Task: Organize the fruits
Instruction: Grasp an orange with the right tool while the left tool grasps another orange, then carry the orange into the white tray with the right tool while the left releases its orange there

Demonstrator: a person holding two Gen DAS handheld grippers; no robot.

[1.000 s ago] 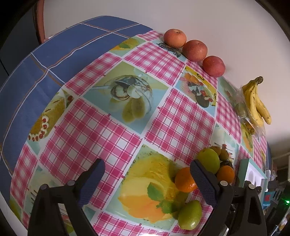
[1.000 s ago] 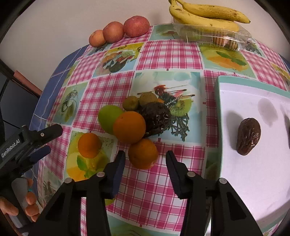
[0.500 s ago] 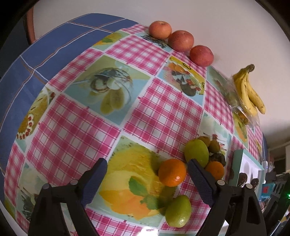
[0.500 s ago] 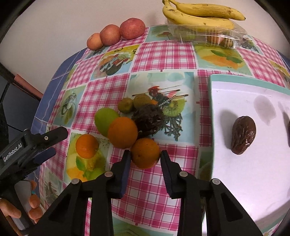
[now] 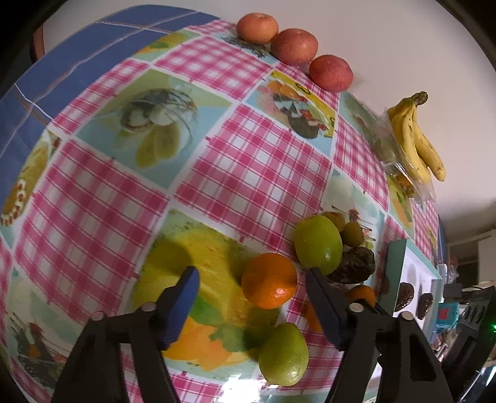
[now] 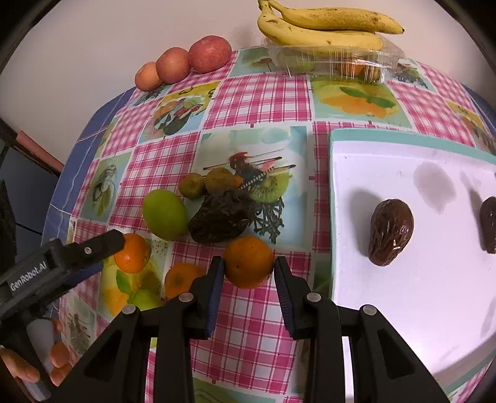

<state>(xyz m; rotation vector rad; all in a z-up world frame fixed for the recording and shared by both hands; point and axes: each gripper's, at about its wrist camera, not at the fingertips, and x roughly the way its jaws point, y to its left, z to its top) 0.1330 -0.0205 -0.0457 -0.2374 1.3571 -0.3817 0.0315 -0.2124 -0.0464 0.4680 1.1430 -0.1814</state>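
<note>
Clamping an orange (image 6: 248, 262), right tool (image 6: 248, 272), date (image 6: 391, 232) lengthwise upright.

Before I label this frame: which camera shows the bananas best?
The right wrist view: the bananas lie large across the top, on a clear plastic box. The left wrist view shows the bananas smaller, at the edge.

Open tablecloth (image 5: 130, 198) left of the fruit cluster, free passage there; far edge blocked by three apples (image 5: 294, 46) and bananas (image 6: 325, 28) on a clear clamshell (image 6: 338, 62); white tray (image 6: 403, 310) mostly bare (two dates at its middle); green fruit (image 6: 166, 214) and dark lump (image 6: 221, 220) crowd the centre
</note>
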